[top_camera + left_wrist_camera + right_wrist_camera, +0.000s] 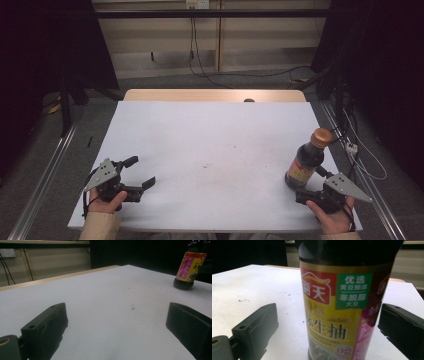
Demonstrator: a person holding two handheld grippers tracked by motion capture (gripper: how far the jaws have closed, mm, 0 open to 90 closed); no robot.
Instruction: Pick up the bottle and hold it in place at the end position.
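Note:
A dark soy sauce bottle (306,162) with a brown cap and a yellow and red label stands upright near the right edge of the white table (210,135). My right gripper (311,183) sits just behind it, close to the front edge. In the right gripper view the bottle (342,302) stands between the right gripper's (328,322) spread jaws, with a gap on the left side and little room on the right. My left gripper (142,171) rests at the front left, open with nothing between its fingers. In the left gripper view the left gripper (116,320) looks across the table at the bottle (190,267) far off.
A bare wooden strip (215,95) runs along the table's far edge. Metal rails (47,172) flank both sides of the table, and cables (367,160) lie on the floor at the right. A few small dark specks (207,165) mark the tabletop.

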